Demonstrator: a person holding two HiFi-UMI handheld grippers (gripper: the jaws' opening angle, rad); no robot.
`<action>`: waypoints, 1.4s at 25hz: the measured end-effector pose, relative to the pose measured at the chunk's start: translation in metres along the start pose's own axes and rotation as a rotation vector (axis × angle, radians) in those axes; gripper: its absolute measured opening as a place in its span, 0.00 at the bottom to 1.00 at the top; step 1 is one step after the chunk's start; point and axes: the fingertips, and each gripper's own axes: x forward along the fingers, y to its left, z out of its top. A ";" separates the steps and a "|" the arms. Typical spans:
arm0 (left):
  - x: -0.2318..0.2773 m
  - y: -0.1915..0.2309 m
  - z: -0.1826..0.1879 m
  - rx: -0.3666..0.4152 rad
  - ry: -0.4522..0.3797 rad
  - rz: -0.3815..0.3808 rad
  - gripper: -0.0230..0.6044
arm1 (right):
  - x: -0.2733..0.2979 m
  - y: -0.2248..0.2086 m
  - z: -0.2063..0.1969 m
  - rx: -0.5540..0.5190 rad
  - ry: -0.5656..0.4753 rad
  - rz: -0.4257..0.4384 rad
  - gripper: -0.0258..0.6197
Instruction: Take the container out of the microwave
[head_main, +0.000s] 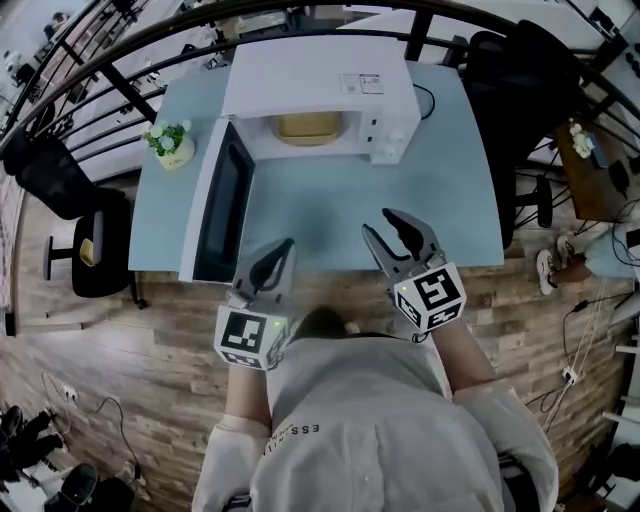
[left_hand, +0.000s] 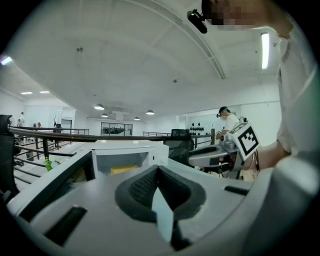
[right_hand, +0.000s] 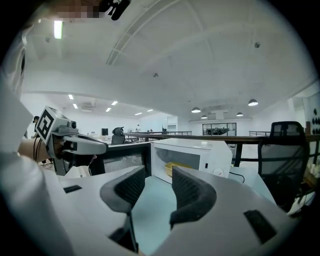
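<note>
Container (head_main: 308, 128) inside microwave (head_main: 300, 80) looks light, stiff; I'd grip its rim. My left gripper (head_main: 286, 246) is clenched empty, right gripper (head_main: 378, 222) released.

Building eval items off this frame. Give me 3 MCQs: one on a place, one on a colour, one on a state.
1. Where is the container relative to the microwave?
A. on top of it
B. inside it
C. outside, in front of it

2. What colour is the container?
A. yellow
B. red
C. black

3. How do the left tool and right tool stand?
A. both open
B. left shut, right open
C. left open, right shut

Key:
1 B: the head view shows it in the cavity behind the open door.
2 A: it shows yellow in all three views.
3 B: the left tool's pads meet with nothing between them, while the right tool's stand apart and empty.
</note>
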 end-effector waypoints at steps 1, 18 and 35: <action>0.005 0.005 0.000 -0.004 0.000 0.011 0.03 | 0.008 -0.003 0.000 -0.011 0.010 0.013 0.29; 0.069 0.091 -0.014 -0.076 -0.008 0.058 0.03 | 0.180 -0.024 -0.042 -0.403 0.374 0.227 0.29; 0.100 0.122 -0.035 -0.079 0.024 -0.001 0.03 | 0.309 -0.060 -0.106 -0.718 0.660 0.313 0.29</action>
